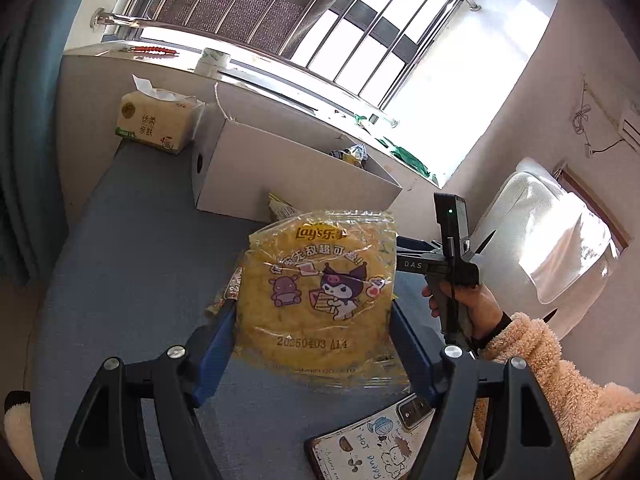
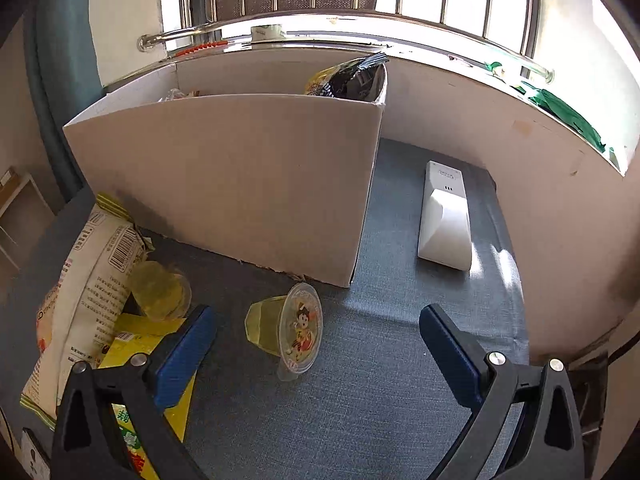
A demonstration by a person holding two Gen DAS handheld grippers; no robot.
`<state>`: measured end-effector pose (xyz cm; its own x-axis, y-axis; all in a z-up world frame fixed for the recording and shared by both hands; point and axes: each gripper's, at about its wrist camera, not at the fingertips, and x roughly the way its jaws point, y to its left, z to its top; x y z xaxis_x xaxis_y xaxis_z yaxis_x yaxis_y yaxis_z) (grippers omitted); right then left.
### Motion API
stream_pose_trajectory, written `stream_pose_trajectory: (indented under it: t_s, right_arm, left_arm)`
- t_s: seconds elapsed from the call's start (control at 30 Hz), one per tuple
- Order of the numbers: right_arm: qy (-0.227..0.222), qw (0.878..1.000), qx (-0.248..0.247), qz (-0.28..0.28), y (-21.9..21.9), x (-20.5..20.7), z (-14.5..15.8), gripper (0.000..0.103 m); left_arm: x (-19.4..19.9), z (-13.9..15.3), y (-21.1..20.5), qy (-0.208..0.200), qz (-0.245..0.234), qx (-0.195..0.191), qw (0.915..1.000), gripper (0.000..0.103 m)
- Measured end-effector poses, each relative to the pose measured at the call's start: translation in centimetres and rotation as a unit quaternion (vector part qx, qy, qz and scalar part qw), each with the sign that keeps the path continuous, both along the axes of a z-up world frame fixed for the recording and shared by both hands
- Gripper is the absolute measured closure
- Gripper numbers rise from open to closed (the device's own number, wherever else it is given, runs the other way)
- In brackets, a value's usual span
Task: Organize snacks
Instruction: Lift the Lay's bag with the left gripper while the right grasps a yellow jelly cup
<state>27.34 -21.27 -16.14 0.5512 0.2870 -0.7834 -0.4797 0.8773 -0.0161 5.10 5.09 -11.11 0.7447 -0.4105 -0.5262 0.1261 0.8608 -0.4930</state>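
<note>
My left gripper [image 1: 312, 308] is shut on a yellow Lay's chip bag [image 1: 316, 292] with cartoon figures, held above the grey-blue table [image 1: 140, 248]. A white cardboard box [image 1: 288, 176] stands behind it with snack bags inside. My right gripper [image 2: 318, 324] is open and empty, low over the table, with a yellow jelly cup [image 2: 288, 328] lying on its side between its blue fingers [image 2: 184, 344]. A second jelly cup [image 2: 160, 290], a white snack bag [image 2: 84, 280] and a yellow packet [image 2: 140, 360] lie to its left. The box [image 2: 224, 184] stands just beyond.
A tissue pack [image 1: 158, 122] sits at the far left by the box. A phone [image 1: 368, 444] with a cartoon case lies near the front. A white remote [image 2: 444, 216] lies right of the box. A white wall and windowsill [image 2: 500, 128] bound the table's far side.
</note>
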Motion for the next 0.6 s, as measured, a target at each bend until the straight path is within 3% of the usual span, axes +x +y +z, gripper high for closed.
stream_pose_trajectory:
  t_s: [0.07, 0.13, 0.33, 0.6]
  right_arm:
    - [0.009, 1.0, 0.013, 0.005, -0.1, 0.3, -0.3, 0.013]
    - [0.023, 0.999, 0.024, 0.012, -0.1, 0.5, -0.6, 0.061]
    - [0.021, 0.998, 0.043, 0.028, -0.6, -0.9, 0.3, 0.07]
    - [-0.008, 0.994, 0.095, 0.046, -1.4, -5.5, 4.7, 0.071]
  left_arm:
    - [0.1, -0.2, 0.0, 0.004, 0.002, 0.005, 1.0, 0.025]
    - [0.2, -0.4, 0.0, 0.01, 0.001, 0.004, 0.9999, 0.025]
    - [0.5, -0.7, 0.0, 0.015, 0.0, 0.001, 0.9999, 0.025]
    - [1.2, 0.9, -0.6, -0.004, -0.008, 0.017, 0.9998, 0.025]
